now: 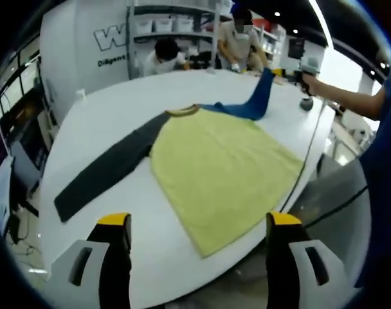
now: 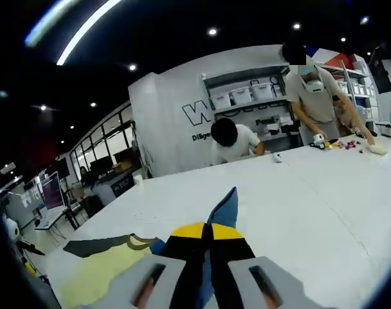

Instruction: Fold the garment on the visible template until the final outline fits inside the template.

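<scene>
A long-sleeved shirt lies spread on the white table (image 1: 99,109). Its yellow body (image 1: 215,167) lies flat, and its dark grey sleeve (image 1: 112,170) stretches toward the lower left. My left gripper (image 1: 199,222) hangs open above the table's near edge, just short of the shirt's hem, holding nothing. The blue sleeve (image 1: 256,96) is lifted at the far side, where my right gripper (image 1: 277,73) pinches its end. In the right gripper view, my right gripper (image 2: 205,233) is shut on the blue sleeve (image 2: 225,206), with the yellow body (image 2: 99,273) and the grey sleeve (image 2: 96,246) lower left.
Two people (image 1: 163,58) (image 1: 242,35) work at the table's far side before shelves (image 2: 247,96) holding bins. Small items (image 2: 343,145) lie at that far end. The table's curved edge (image 1: 311,161) runs close along the shirt's right side. A person's arm (image 1: 350,96) reaches in from the right.
</scene>
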`<state>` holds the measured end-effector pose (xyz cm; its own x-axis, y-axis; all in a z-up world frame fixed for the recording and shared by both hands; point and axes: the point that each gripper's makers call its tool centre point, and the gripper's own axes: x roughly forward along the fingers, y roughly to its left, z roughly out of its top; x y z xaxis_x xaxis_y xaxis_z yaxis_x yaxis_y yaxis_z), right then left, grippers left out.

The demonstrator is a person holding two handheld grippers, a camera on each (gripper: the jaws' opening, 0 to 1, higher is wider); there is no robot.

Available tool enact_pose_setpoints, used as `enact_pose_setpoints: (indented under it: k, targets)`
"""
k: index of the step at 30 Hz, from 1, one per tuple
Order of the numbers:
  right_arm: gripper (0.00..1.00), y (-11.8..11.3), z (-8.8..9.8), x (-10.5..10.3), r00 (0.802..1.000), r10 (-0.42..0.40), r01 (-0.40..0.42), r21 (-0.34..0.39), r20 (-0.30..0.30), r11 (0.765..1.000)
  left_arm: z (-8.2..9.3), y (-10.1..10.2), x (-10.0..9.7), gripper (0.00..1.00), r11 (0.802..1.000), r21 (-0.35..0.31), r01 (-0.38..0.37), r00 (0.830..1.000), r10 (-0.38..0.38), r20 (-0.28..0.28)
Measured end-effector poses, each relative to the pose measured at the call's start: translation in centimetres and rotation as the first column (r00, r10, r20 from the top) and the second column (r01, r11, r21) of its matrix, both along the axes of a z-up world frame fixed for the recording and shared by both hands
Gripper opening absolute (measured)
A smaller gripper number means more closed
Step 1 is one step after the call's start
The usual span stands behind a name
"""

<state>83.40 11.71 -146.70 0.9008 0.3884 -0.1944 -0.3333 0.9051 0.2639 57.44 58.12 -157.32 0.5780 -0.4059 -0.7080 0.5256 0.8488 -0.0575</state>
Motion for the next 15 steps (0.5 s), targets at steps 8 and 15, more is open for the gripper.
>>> enact_pose_setpoints:
  k: [8, 15]
  targets:
    - [0.0, 9.6, 4.2, 0.2, 0.966, 0.257, -0.256, -0.029, 0.031, 0.966, -0.3, 0.6, -0.2, 0.81, 1.0, 0.004, 0.016, 1.0, -0.016, -0.004]
    - [0.0, 16.2, 5.2, -0.9, 0.908, 0.42, -0.419, -0.038, 0.011, 0.907, 0.1, 0.4, -0.3, 0.81, 1.0, 0.0, 0.028, 1.0, -0.028, 0.005]
